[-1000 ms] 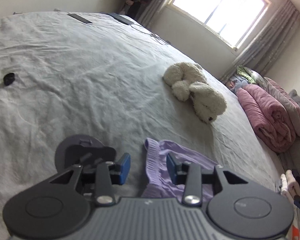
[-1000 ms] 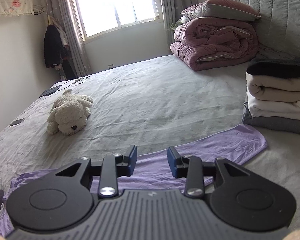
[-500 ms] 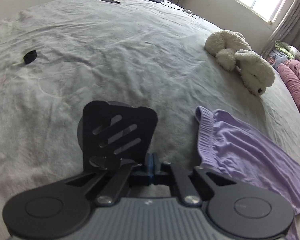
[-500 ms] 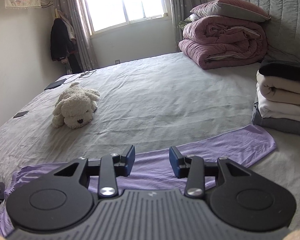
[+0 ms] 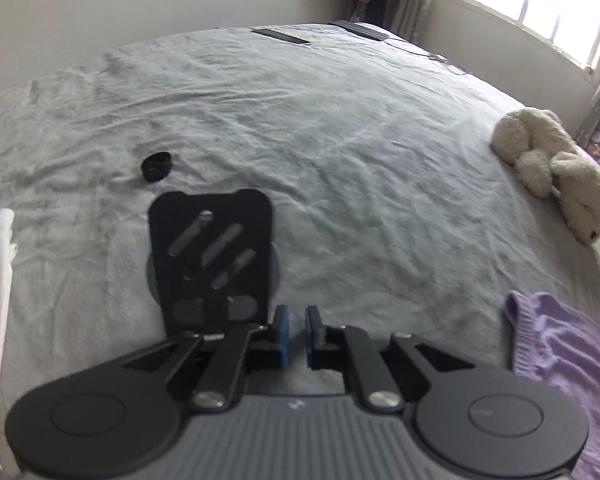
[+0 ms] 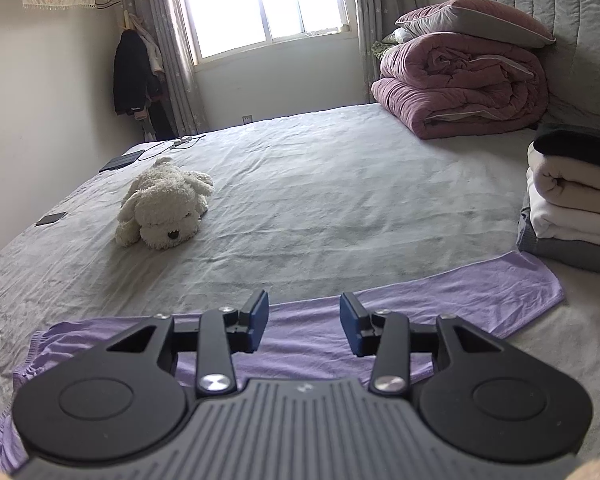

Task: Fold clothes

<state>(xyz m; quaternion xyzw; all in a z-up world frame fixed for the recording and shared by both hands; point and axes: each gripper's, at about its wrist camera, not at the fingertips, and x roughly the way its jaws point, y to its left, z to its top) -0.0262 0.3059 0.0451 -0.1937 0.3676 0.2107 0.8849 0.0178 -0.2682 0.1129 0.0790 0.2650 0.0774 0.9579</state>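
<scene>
Purple garment (image 6: 380, 312) lies flat under right gripper (image 6: 304, 322)

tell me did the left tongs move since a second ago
Yes. The left tongs swung left, away from the purple garment, which now lies at the view's right edge, and toward the black stand on the bed.

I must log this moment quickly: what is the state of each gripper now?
Left gripper: jaws just reopening to a narrow gap, nothing between them.
Right gripper: open, empty, above the purple garment.
</scene>
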